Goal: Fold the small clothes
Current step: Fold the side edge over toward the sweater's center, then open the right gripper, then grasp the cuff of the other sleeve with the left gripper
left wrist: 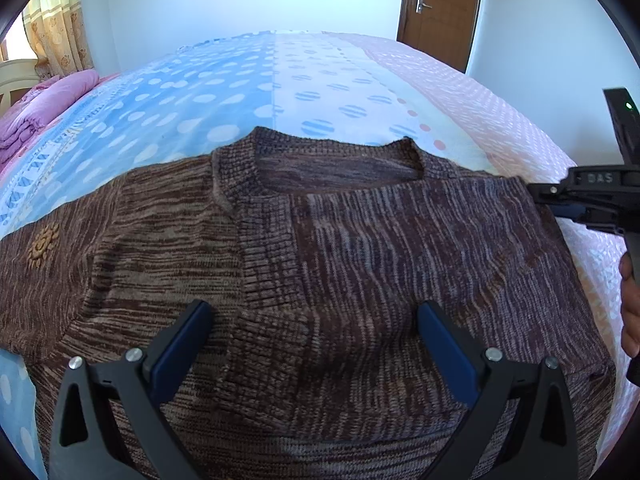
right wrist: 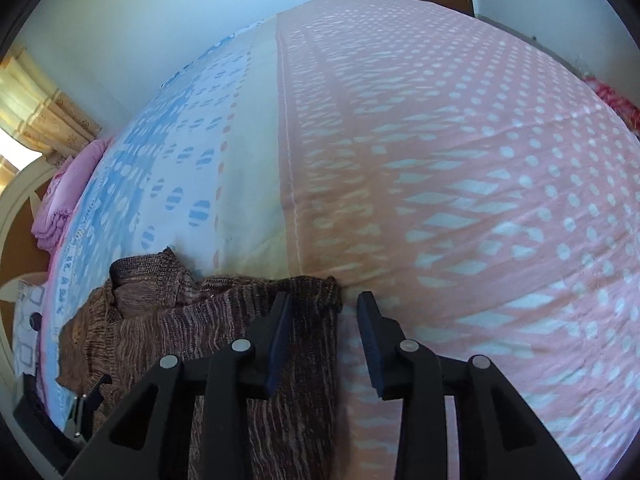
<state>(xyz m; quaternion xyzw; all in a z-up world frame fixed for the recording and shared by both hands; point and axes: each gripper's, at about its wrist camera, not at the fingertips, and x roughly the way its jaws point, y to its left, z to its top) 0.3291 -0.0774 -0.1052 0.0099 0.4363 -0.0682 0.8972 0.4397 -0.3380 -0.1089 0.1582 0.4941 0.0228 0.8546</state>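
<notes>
Brown marled knit sweater (left wrist: 360, 240) flat on bed, partly folded, neckline far. Left gripper (left wrist: 316, 320) nearest, jaws wide apart over sweater middle, nothing held. Right gripper (right wrist: 326, 320) jaws apart, straddling right shoulder edge, pads not pressing. Step judged: side fold just laid. Next: regrasp hem, fold toward collar. Beyond: dotted bedsheet (left wrist: 320, 80), pink blanket (left wrist: 44, 108), wooden door (left wrist: 440, 0).

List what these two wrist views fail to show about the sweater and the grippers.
- Sweater hem and lower body: left wrist view, cut off by the bottom edge and covered by the left gripper.
- Sweater's left sleeve: left wrist view, runs off the left edge.
- Right gripper underside: right wrist view, whether its open pads touch the sweater's edge is unclear.
- Left gripper body: right wrist view, cut off at the lower-left rim.
</notes>
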